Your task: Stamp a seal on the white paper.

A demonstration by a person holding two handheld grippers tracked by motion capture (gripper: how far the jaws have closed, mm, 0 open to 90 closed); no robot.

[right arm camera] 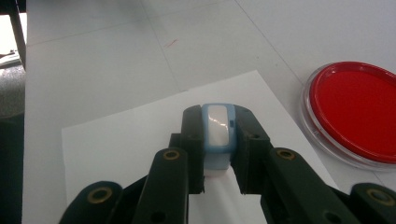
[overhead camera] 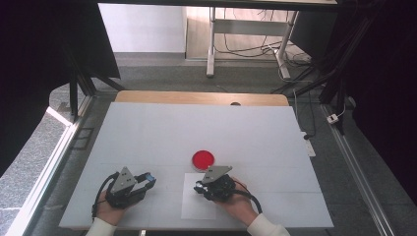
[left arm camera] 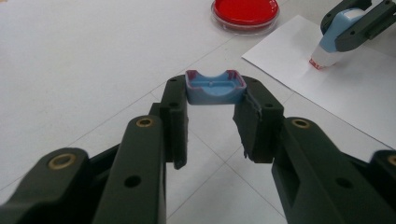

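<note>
Press the stamp [right arm camera: 217,135] straight down on the paper [right arm camera: 116,140] and keep it from sliding, so the mark should come out clean. The right gripper [right arm camera: 218,140] fingers are clenched on the stamp, which stands on the paper at about 6 o'clock from the red ink pad [overhead camera: 203,159]. The stamp is small, light blue on top and white lower down. The left gripper [left arm camera: 212,100] fingers are grasping its blue cap [left arm camera: 215,87] above the white surface [overhead camera: 147,137], off at 9 o'clock.

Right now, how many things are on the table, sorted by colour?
Blue: 2, the stamp in the right gripper and its cap in the left gripper.
Red: 1, the ink pad.
White: 1, the paper sheet.
Total: 4
</note>
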